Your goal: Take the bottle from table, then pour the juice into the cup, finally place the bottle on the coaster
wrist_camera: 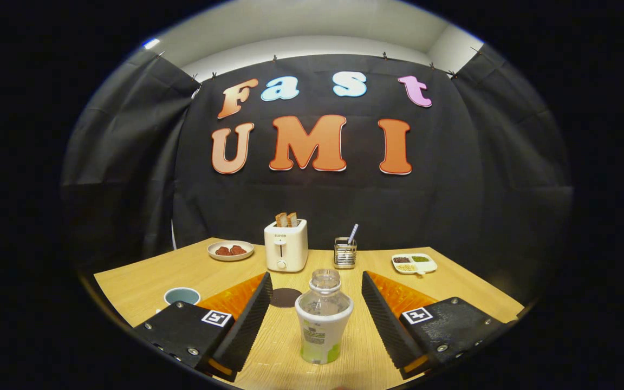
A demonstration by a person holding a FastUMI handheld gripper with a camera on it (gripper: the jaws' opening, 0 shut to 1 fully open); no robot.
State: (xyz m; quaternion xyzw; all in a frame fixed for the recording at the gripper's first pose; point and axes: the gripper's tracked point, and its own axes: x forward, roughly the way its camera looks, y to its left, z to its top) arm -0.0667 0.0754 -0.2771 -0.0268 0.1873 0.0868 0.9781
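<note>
- Broadly, the wooden table (453,281) carries a toaster (286,246) at the back, well beyond the fingers.
- Gripper (316,319): fingers spread wide, touching nothing.
- Bottle (323,319): upright between the fingers, uncapped; likely light, thin plastic that dents and spills, so take it at the labelled body, gently.
- Coaster (285,297): just behind the bottle.
- Cup (182,296): beside the left finger.

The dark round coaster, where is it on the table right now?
The dark round coaster lies flat on the wooden table, just behind the clear plastic bottle, in front of the white toaster, beside one finger of the open gripper.
</note>
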